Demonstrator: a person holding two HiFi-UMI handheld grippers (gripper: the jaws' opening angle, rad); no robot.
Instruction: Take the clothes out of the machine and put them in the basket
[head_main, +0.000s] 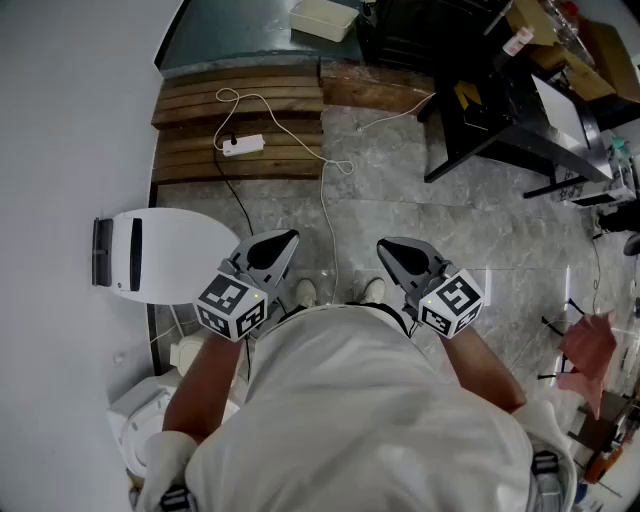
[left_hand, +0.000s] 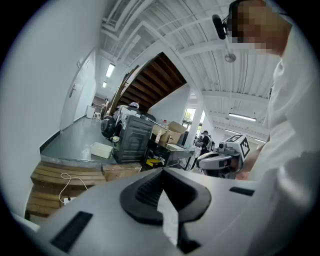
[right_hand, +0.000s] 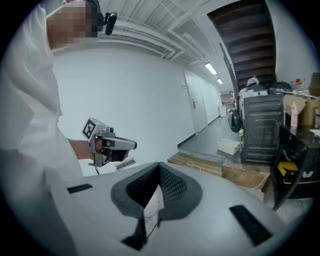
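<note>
I hold both grippers side by side at waist height over the tiled floor. My left gripper (head_main: 288, 238) is shut, its dark pads meeting at the tip (left_hand: 162, 172) with nothing between them. My right gripper (head_main: 385, 244) is also shut and empty (right_hand: 159, 168). Each shows in the other's view: the right gripper (left_hand: 226, 157) and the left gripper (right_hand: 107, 145). Far ahead stands a washing machine with a dark round door (left_hand: 107, 127), seen also as the machine (right_hand: 235, 120). A white plastic tub (head_main: 322, 18) sits on the grey floor near it. No clothes show in the machine.
Wooden pallet steps (head_main: 200, 100) lie ahead with a white power strip (head_main: 243, 145) and a trailing cable. A white rounded appliance (head_main: 150, 255) stands by the left wall. A black table (head_main: 500, 110) and a red cloth (head_main: 590, 350) are at the right.
</note>
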